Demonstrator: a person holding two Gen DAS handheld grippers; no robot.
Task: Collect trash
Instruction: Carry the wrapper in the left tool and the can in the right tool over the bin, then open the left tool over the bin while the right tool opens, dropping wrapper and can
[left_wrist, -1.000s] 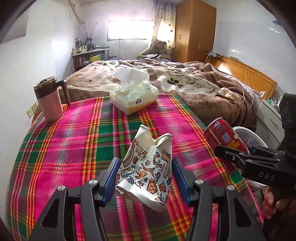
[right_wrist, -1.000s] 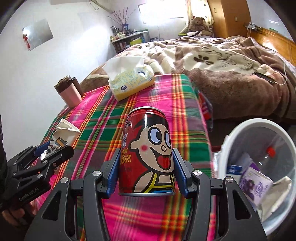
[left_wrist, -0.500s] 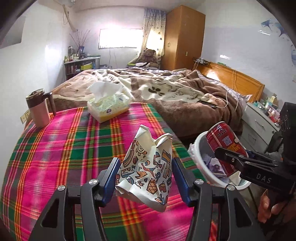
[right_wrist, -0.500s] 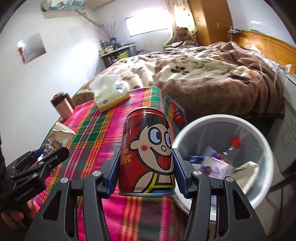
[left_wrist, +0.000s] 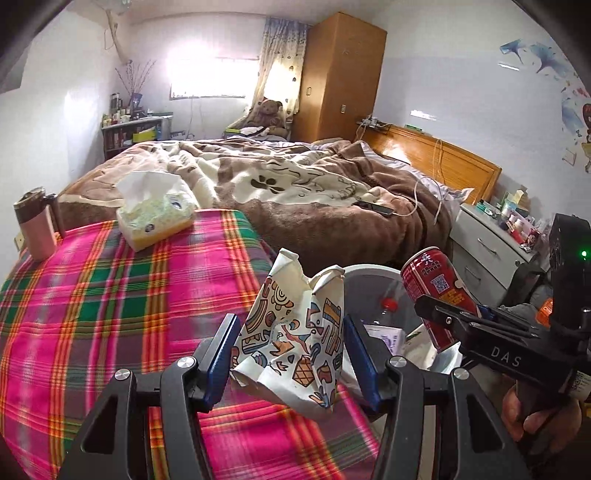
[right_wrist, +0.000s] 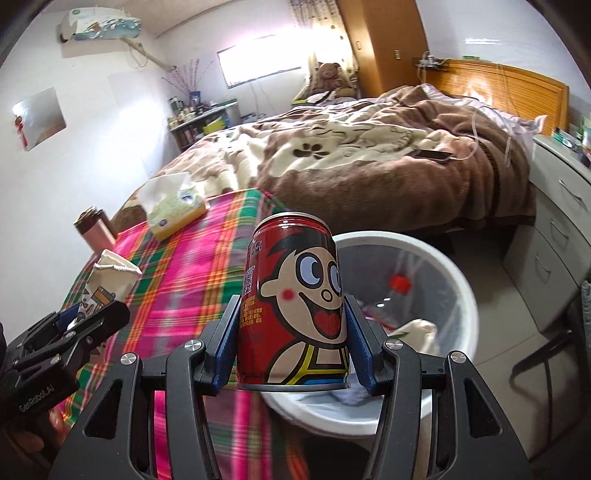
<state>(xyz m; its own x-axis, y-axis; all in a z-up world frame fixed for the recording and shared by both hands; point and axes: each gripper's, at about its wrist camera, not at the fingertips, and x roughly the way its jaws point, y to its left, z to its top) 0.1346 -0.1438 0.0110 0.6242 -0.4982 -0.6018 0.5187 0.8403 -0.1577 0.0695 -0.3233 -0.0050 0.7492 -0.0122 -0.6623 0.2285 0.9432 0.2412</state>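
Note:
My left gripper (left_wrist: 288, 354) is shut on a crumpled patterned paper cup (left_wrist: 295, 332) and holds it above the right edge of the plaid table (left_wrist: 110, 314). My right gripper (right_wrist: 293, 345) is shut on a red cartoon can (right_wrist: 295, 314) and holds it upright over the near rim of the white trash bin (right_wrist: 458, 280). The can (left_wrist: 436, 291) and right gripper also show in the left wrist view, over the bin (left_wrist: 373, 271). The cup (right_wrist: 107, 280) and left gripper show at the left of the right wrist view. The bin holds a bottle and paper scraps.
A tissue box (left_wrist: 155, 214) and a pink mug (left_wrist: 37, 225) stand at the far side of the table. A bed with a brown blanket (left_wrist: 314, 184) lies beyond. A grey drawer cabinet (right_wrist: 546, 229) stands right of the bin.
Both grippers have moved right and away from the table toward the bin, each still holding its item. The bin now fills more of both views.

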